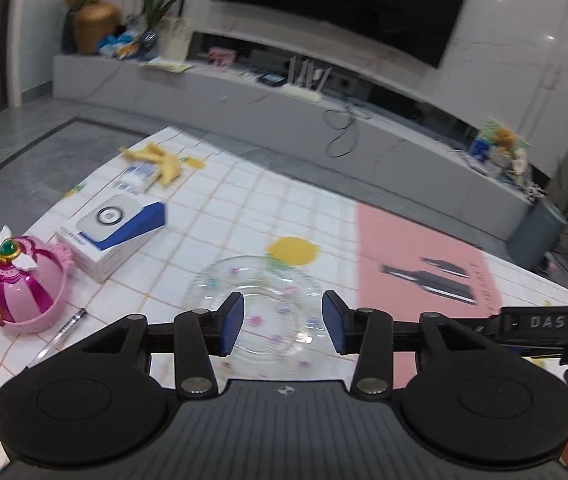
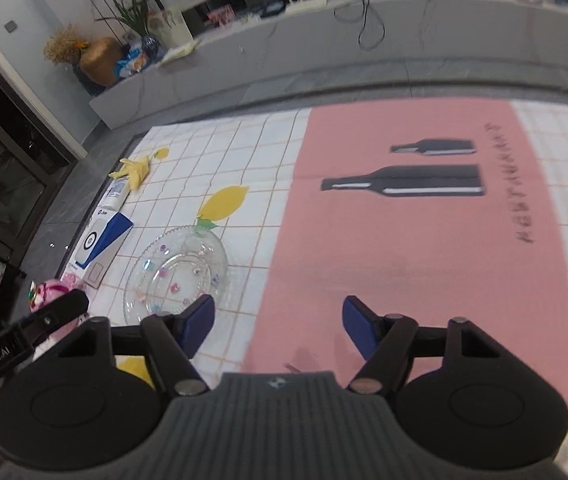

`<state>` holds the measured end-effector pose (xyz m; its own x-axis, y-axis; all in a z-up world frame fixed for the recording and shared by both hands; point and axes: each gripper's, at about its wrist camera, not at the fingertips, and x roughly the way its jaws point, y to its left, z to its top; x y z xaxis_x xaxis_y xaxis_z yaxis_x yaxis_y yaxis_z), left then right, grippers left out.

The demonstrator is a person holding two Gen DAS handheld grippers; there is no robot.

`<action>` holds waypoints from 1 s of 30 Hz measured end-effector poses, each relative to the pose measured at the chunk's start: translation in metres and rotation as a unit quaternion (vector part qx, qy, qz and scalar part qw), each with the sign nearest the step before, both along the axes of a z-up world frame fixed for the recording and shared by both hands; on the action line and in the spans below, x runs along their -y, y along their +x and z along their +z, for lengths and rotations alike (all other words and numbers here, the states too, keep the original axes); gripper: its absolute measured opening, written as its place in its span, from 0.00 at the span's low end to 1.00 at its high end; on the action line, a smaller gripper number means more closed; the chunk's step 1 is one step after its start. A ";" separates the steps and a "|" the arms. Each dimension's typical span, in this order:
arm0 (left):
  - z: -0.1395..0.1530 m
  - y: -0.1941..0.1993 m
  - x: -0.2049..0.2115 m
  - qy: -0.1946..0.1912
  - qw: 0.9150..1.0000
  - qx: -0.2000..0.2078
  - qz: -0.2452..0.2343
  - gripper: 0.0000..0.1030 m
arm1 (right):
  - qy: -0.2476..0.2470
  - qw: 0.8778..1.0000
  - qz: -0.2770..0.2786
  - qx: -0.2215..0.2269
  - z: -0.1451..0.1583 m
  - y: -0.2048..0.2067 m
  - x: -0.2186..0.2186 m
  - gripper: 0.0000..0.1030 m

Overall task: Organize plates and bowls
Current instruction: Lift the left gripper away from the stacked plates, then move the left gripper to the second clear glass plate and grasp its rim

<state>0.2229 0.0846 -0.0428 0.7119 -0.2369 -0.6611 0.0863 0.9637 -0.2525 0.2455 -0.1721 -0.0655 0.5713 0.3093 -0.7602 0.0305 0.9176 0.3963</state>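
Note:
A clear glass plate [image 1: 259,304] with small coloured flowers lies flat on the tiled tablecloth. It also shows in the right wrist view [image 2: 175,272], at the left. My left gripper [image 1: 281,322] is open and empty, hovering just above the plate with its blue pads either side of the plate's middle. My right gripper [image 2: 277,326] is open and empty, over the edge of the pink mat [image 2: 424,240], to the right of the plate. Part of the left gripper [image 2: 23,336] shows at the left edge of the right wrist view.
A pink dome-shaped toy box [image 1: 27,284], a pen [image 1: 69,326], a white and blue box [image 1: 111,232] and a banana peel [image 1: 159,160] lie on the table's left side. The table's far edge drops to the floor before a grey TV bench [image 1: 284,120].

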 end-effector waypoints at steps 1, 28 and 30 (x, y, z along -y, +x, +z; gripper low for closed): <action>-0.006 0.008 -0.006 -0.001 1.000 -0.015 0.002 0.49 | 0.005 1.000 0.003 -0.007 -0.003 0.009 -0.004 0.65; -0.088 0.070 -0.055 -0.094 0.987 -0.101 0.082 0.45 | 0.029 0.996 0.012 -0.081 -0.068 0.088 -0.072 0.37; -0.089 0.071 -0.052 -0.089 0.987 -0.101 0.082 0.45 | 0.033 0.996 0.012 -0.083 -0.069 0.088 -0.073 0.28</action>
